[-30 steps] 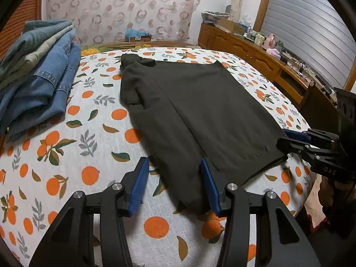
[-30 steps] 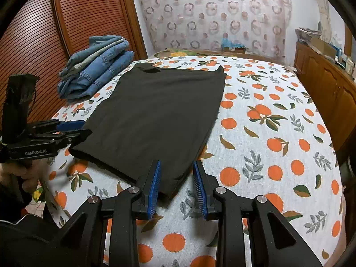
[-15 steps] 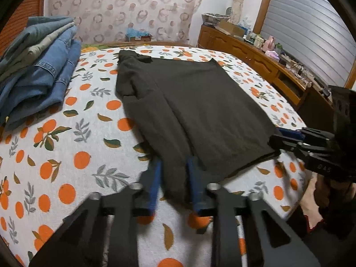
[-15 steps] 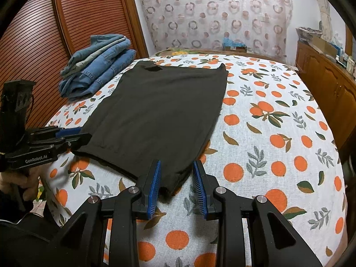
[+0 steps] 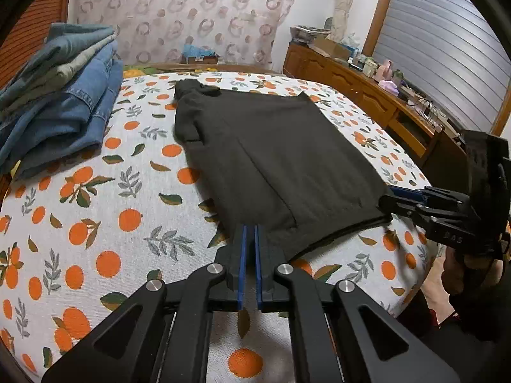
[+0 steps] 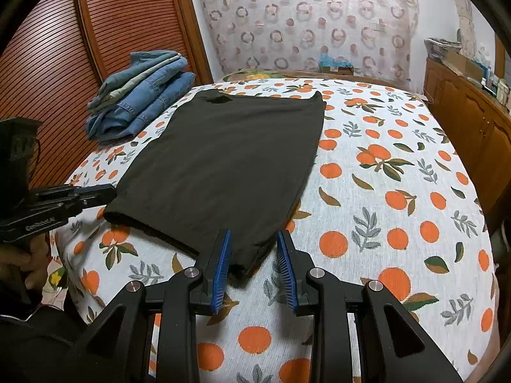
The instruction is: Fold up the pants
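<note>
I have the dark pants [image 5: 274,166] lying flat on the bed [image 5: 95,223], spread over the orange-and-leaf printed cover, with their near hem toward me and the far end up by the patterned curtain [image 5: 191,16]. They look already doubled lengthwise, one leg on the other, with a seam line running down the middle.

My left gripper [image 5: 249,233] sits at the near left corner of the hem. Its blue pads [image 5: 243,255] are pressed almost together, and the corner of the fabric runs right up to the tips. From the right wrist view that same gripper [image 6: 108,191] meets the corner of the cloth at its edge, so I read it as pinching the pants there, though the tips hide the exact bite.

My right gripper [image 6: 252,239] is at the other near corner. Its jaws stand partly apart, and the corner of the pants lies between the blue pads [image 6: 222,265] without either pad pressing on it. In the left wrist view it [image 5: 388,199] reaches in from the right side, tips at the hem corner, with a hand [image 5: 460,271] wrapped around its handle below.

A stack of folded jeans [image 6: 140,95] rests on the far left of the bed, well apart from the pants. A wooden sideboard [image 5: 367,95] with clutter on top runs along the right wall.
</note>
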Demonstrator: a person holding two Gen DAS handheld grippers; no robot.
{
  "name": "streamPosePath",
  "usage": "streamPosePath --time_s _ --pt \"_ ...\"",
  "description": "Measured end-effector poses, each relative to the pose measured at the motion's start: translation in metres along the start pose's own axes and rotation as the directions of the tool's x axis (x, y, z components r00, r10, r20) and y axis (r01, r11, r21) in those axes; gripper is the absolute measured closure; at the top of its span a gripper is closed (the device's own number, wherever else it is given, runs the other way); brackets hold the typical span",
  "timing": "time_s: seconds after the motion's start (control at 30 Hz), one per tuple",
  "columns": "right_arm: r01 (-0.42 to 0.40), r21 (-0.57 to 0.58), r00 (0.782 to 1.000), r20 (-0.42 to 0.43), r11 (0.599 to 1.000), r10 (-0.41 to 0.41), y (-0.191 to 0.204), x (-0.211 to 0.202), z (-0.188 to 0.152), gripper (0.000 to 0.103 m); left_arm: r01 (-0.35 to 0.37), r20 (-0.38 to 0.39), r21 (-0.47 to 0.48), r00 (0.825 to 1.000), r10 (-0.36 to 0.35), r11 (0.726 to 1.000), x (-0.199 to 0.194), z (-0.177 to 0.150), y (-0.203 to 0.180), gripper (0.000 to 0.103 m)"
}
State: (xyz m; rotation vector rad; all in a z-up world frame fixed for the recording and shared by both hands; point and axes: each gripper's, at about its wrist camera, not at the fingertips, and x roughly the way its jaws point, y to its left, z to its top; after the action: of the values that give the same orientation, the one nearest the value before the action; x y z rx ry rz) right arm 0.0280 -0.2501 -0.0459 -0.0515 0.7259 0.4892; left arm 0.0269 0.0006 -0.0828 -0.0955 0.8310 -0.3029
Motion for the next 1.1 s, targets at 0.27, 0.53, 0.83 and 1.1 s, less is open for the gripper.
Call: streamPosePath --time_s 0.27,0.53,0.83,1.1 --pt "-0.009 0.015 1.0 -0.019 1.0 0.009 0.003 0.003 0.0 0.073 -0.006 -0.004 -0.007 1.0 0.006 1.0 0.004 0.0 0.003 0.097" --pt "-0.044 0.011 0.999 -0.03 0.999 0.044 0.004 0.006 0.001 0.073 -0.008 -0.012 -0.02 1.0 0.008 1.0 0.009 0.001 0.007 0.097" --pt "-0.057 -0.004 0.998 -0.025 0.998 0.057 0.007 0.009 -0.001 0.081 -0.046 0.0 -0.002 0.999 0.046 0.999 0.006 0.003 0.005 0.066" --pt "-0.059 -0.009 0.998 -0.019 0.998 0.059 0.007 0.008 -0.002 0.082 0.008 0.031 -0.062 1.0 -0.006 0.998 -0.001 0.005 0.011 0.064"
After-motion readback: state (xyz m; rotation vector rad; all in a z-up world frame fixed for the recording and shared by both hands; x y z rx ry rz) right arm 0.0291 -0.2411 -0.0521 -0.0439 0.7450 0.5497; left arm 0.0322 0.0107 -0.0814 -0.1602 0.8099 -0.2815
